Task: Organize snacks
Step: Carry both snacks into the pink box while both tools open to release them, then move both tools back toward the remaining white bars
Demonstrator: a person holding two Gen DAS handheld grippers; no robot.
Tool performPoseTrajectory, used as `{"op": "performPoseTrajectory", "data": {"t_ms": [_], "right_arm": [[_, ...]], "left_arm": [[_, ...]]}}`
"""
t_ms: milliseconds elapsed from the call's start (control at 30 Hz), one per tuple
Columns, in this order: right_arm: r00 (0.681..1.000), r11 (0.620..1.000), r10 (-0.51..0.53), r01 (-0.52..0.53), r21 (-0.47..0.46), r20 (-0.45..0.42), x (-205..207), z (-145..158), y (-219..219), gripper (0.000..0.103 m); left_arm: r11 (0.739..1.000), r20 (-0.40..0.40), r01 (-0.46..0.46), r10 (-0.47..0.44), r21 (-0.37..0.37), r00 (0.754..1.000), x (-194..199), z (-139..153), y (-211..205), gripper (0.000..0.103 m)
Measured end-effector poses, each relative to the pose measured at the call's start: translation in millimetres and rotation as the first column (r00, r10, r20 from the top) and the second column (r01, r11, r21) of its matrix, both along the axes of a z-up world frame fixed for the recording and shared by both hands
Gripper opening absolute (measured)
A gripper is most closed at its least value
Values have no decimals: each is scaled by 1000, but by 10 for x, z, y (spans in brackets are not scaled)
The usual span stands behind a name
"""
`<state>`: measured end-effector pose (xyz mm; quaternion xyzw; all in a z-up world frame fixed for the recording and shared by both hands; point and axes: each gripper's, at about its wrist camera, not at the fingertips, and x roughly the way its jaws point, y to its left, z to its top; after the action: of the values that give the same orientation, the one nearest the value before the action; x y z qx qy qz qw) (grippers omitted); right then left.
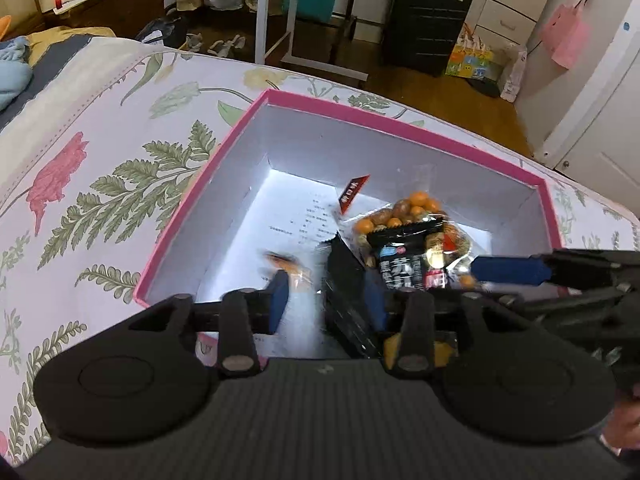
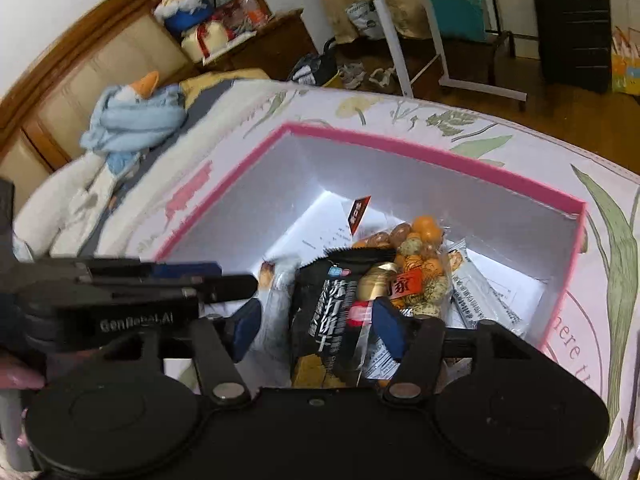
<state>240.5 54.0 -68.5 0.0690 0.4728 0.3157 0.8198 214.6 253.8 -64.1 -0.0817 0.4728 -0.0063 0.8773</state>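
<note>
Both tongs (image 1: 328, 296) (image 2: 316, 320) gape over crinkly packets (image 2: 332, 312) in pink-rimmed box (image 2: 400, 152).

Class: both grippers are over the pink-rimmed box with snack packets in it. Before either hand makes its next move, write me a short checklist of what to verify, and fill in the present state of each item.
1. Box sits open on the floral bedspread: ok.
2. Black cracker packet is inside the box: ok.
3. Right gripper jaws stand apart around that packet, pads not pressing: ok.
4. Left gripper jaws apart; whether the blurred packet has dropped free: cannot tell.
5. Clear bag of orange snacks lies in the box: ok.
6. Free floor space remains in the box: ok.
</note>
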Motion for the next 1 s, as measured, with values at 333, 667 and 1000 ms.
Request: {"op": "performPoseTrajectory", "data": {"t_ms": [333,667,1000], "right_arm": [[977,978,-166,146,149,134,-561,608,-732,69],[894,937,-333,350,-2,301,-1120,850,-1685,69],[898,896,-412,430,-112,154,-1532,808,-2593,69]], "left_arm": [[993,46,98,-95,-68,994,-379,414,-258,44],[954,75,278,-270,-117,960,-604,735,-919,43],[904,33,408,-408,-125,913,-373,739,-1848,43]]}}
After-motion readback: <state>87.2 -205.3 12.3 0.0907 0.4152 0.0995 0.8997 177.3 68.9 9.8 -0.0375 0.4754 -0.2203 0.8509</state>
